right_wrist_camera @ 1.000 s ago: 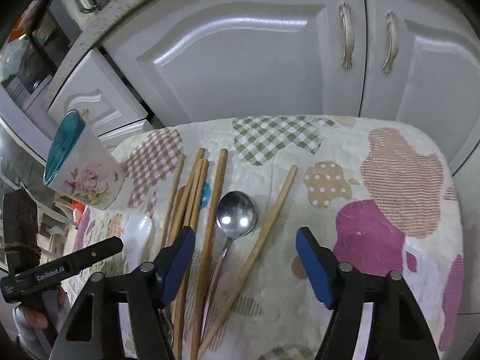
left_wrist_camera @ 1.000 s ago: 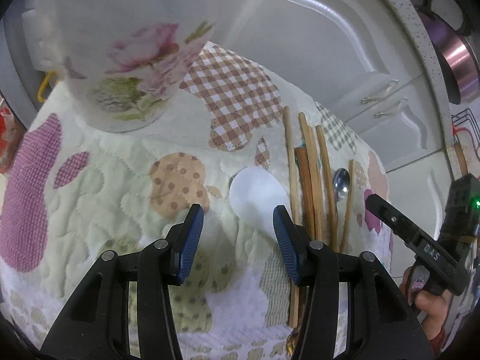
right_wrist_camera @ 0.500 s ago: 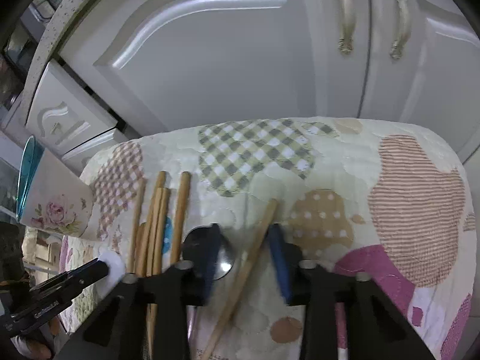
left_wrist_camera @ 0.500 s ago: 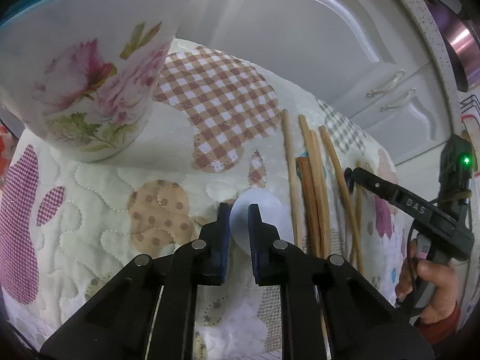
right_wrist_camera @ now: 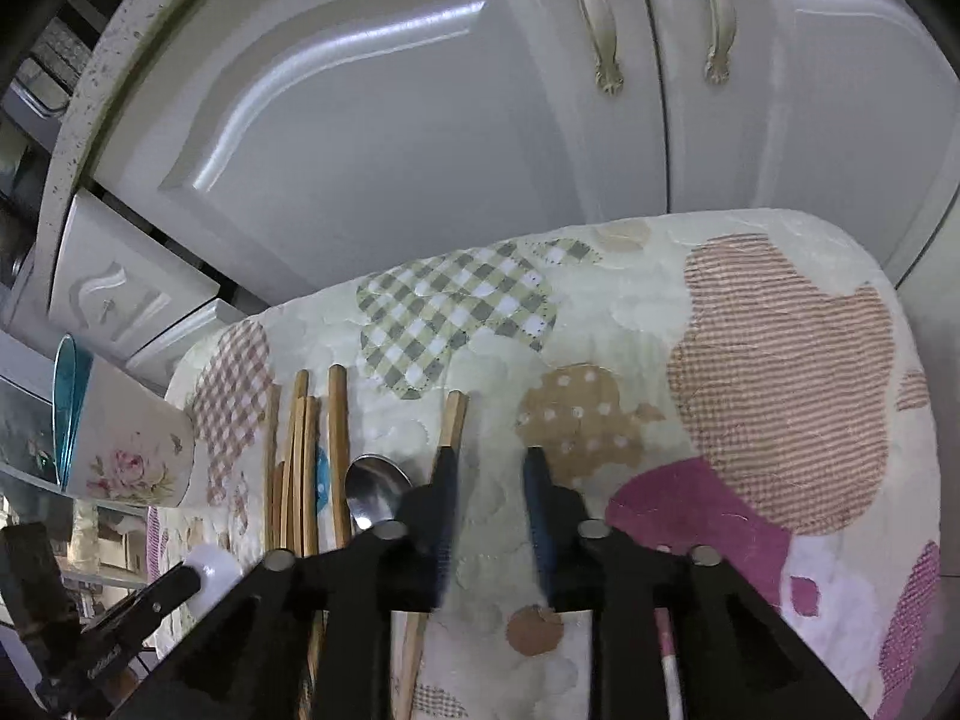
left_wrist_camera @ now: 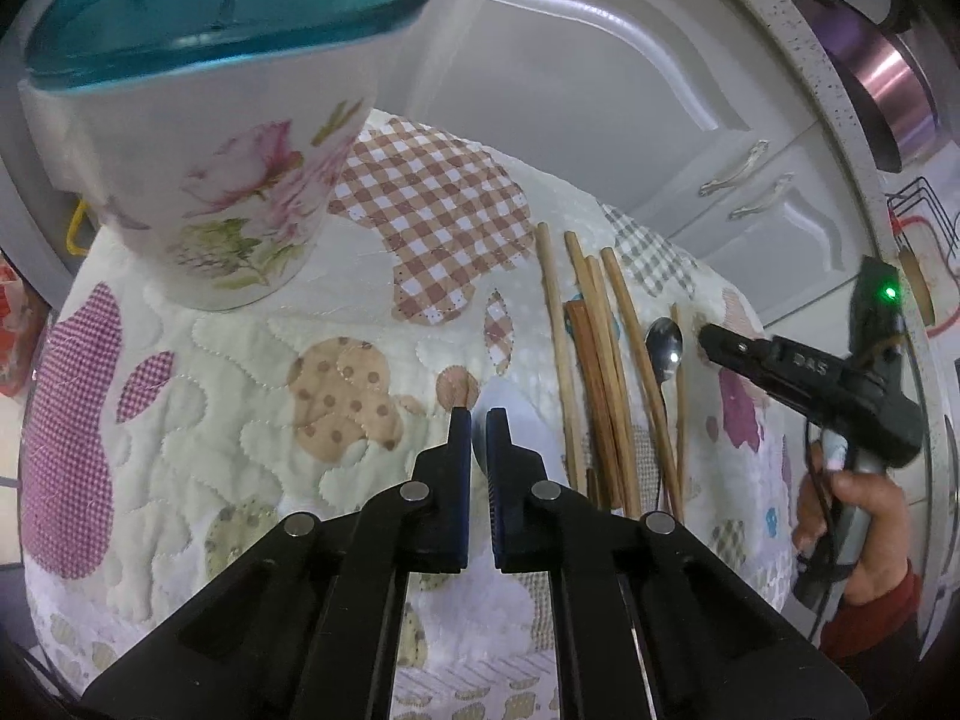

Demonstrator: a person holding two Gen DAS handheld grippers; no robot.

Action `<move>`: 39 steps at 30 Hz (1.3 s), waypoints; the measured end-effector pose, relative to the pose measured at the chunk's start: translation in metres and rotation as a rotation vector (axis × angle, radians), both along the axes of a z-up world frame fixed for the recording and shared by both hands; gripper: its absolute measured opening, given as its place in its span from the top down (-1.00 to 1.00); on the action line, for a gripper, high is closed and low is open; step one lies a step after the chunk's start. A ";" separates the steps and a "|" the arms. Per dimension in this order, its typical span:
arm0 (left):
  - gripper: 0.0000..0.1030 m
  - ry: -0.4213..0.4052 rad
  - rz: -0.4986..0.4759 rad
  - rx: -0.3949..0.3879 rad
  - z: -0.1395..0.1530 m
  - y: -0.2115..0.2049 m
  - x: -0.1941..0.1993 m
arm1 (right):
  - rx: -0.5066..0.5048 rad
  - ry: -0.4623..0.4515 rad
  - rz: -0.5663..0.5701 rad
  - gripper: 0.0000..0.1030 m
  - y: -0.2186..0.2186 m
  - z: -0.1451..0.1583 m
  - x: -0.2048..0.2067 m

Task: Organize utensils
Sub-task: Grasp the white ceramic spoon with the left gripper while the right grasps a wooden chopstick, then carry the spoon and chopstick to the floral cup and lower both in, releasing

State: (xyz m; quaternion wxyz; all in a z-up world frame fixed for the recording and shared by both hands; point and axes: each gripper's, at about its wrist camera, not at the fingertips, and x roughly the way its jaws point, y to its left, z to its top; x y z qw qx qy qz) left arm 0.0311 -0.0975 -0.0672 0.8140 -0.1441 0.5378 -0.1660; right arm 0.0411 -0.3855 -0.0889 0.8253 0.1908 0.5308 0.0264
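Left gripper (left_wrist_camera: 478, 420): we pinch the white spoon (right_wrist_camera: 211, 564) between nearly closed jaws | Right gripper (right_wrist_camera: 489, 468): jaws narrow, lone chopstick (right_wrist_camera: 451, 420) against left jaw, grip uncertain | Floral cup (left_wrist_camera: 210, 168) beyond left jaws | Advice: lift gently, level.

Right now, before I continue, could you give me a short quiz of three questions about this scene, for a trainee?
1. True or false: the metal spoon stands inside the floral cup.
2. What does the left gripper hold? A) white spoon B) chopstick C) nothing
3. Fill in: the metal spoon lies on the cloth among wooden ____.
Key: 1 false; 2 A; 3 chopsticks.
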 end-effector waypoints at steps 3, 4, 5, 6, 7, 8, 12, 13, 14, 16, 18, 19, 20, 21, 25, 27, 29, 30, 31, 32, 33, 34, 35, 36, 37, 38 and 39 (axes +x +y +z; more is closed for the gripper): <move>0.95 -0.018 -0.001 0.009 0.007 0.001 -0.004 | -0.012 0.012 0.037 0.55 0.011 -0.006 0.013; 0.95 -0.025 -0.002 0.013 0.010 0.000 -0.005 | -0.027 0.004 0.054 0.55 0.016 -0.008 0.017; 0.96 -0.030 -0.002 0.014 0.012 0.001 -0.006 | -0.064 -0.015 0.071 0.59 0.022 -0.007 0.020; 0.96 -0.035 -0.003 0.012 0.014 0.002 -0.007 | -0.089 -0.017 0.083 0.65 0.026 -0.008 0.021; 0.96 -0.040 -0.005 0.009 0.016 0.003 -0.009 | -0.095 -0.018 0.087 0.84 0.029 -0.009 0.022; 0.96 -0.045 -0.006 0.009 0.018 0.005 -0.010 | -0.065 -0.019 0.083 0.85 0.026 -0.007 0.019; 0.96 -0.050 -0.005 0.002 0.021 0.009 -0.015 | -0.030 -0.081 0.050 0.86 0.014 0.015 -0.003; 0.96 -0.054 -0.005 -0.006 0.024 0.010 -0.017 | -0.014 -0.101 0.049 0.86 0.012 0.024 -0.011; 0.97 -0.062 -0.004 -0.010 0.027 0.012 -0.019 | -0.008 -0.122 0.051 0.86 0.010 0.034 -0.018; 0.97 -0.087 -0.006 -0.017 0.036 0.013 -0.024 | 0.000 -0.170 0.062 0.87 0.009 0.054 -0.031; 0.97 -0.117 -0.010 -0.023 0.046 0.018 -0.031 | -0.005 -0.214 0.076 0.87 0.010 0.074 -0.044; 0.97 -0.130 -0.009 -0.023 0.051 0.019 -0.034 | -0.004 -0.235 0.081 0.88 0.011 0.083 -0.049; 0.97 -0.142 -0.007 -0.025 0.057 0.022 -0.037 | 0.005 -0.258 0.090 0.89 0.012 0.092 -0.056; 0.97 -0.151 -0.006 -0.027 0.060 0.023 -0.040 | 0.009 -0.275 0.093 0.89 0.013 0.100 -0.061; 0.97 -0.206 0.005 -0.035 0.084 0.033 -0.051 | 0.019 -0.351 0.119 0.90 0.021 0.134 -0.081; 0.97 -0.236 0.015 -0.036 0.097 0.039 -0.056 | 0.014 -0.377 0.145 0.90 0.026 0.148 -0.087; 0.97 -0.268 0.028 -0.037 0.110 0.046 -0.060 | 0.027 -0.408 0.170 0.90 0.033 0.164 -0.092; 0.97 -0.288 0.040 -0.037 0.117 0.050 -0.061 | 0.031 -0.421 0.179 0.90 0.035 0.172 -0.093; 0.97 -0.304 0.051 -0.038 0.124 0.055 -0.062 | 0.036 -0.436 0.185 0.90 0.039 0.179 -0.092; 0.97 -0.326 0.067 -0.038 0.132 0.062 -0.062 | 0.046 -0.451 0.194 0.90 0.043 0.187 -0.092; 0.97 -0.346 0.082 -0.033 0.140 0.069 -0.061 | 0.054 -0.464 0.203 0.90 0.046 0.193 -0.091; 0.97 -0.364 0.097 -0.028 0.147 0.075 -0.060 | 0.062 -0.479 0.215 0.90 0.051 0.201 -0.090; 0.97 -0.381 0.115 -0.021 0.154 0.081 -0.059 | 0.067 -0.496 0.228 0.90 0.057 0.209 -0.087; 0.97 -0.397 0.132 -0.014 0.162 0.087 -0.057 | 0.070 -0.509 0.238 0.90 0.062 0.215 -0.086; 0.97 -0.415 0.151 -0.003 0.168 0.093 -0.055 | 0.077 -0.526 0.250 0.90 0.068 0.223 -0.083; 0.97 -0.436 0.171 0.012 0.176 0.099 -0.053 | 0.085 -0.545 0.261 0.90 0.075 0.232 -0.080; 0.97 -0.457 0.191 0.032 0.182 0.103 -0.050 | 0.086 -0.562 0.271 0.90 0.080 0.240 -0.078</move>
